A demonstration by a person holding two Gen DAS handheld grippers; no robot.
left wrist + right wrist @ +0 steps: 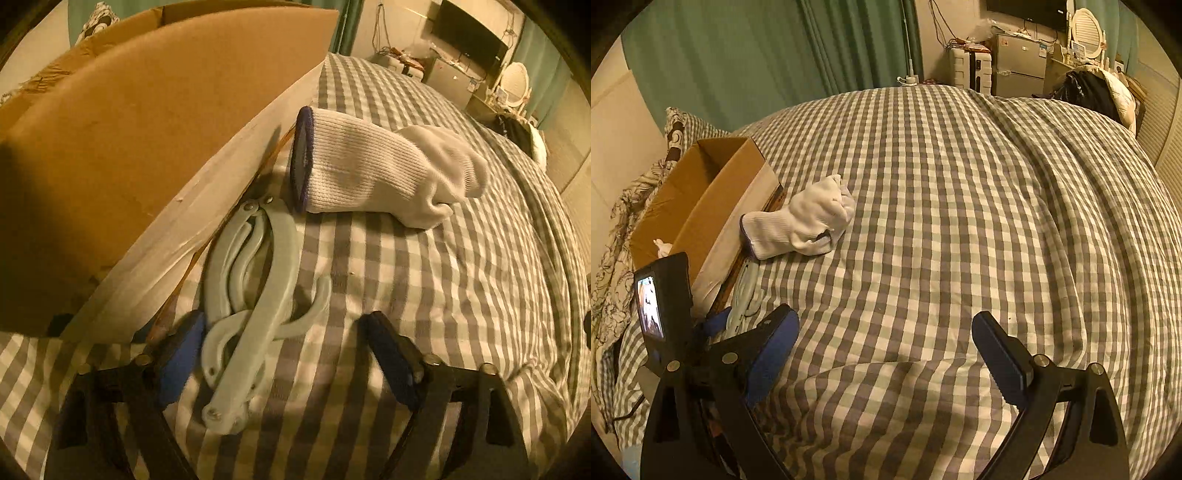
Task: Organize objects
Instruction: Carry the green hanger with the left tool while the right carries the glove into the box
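Left wrist view, left gripper (284,354) spread wide around a pale green folding hanger (255,291) on the checked duvet (424,288), cardboard box (147,129) just left, white sock (380,173) beyond, right wrist view, right gripper (886,354) released, empty, sock (809,221) far left beside box (701,195).

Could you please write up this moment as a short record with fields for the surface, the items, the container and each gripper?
surface: checked bedspread
container: open cardboard box at the bed's edge, something small and white inside
sock: white sock with dark cuff, lying beside the box
hanger: folded pale plastic hanger lying against the box wall
left gripper: open, low over the bed, hanger between its fingers, not gripped
right gripper: open, empty, over bare bedspread
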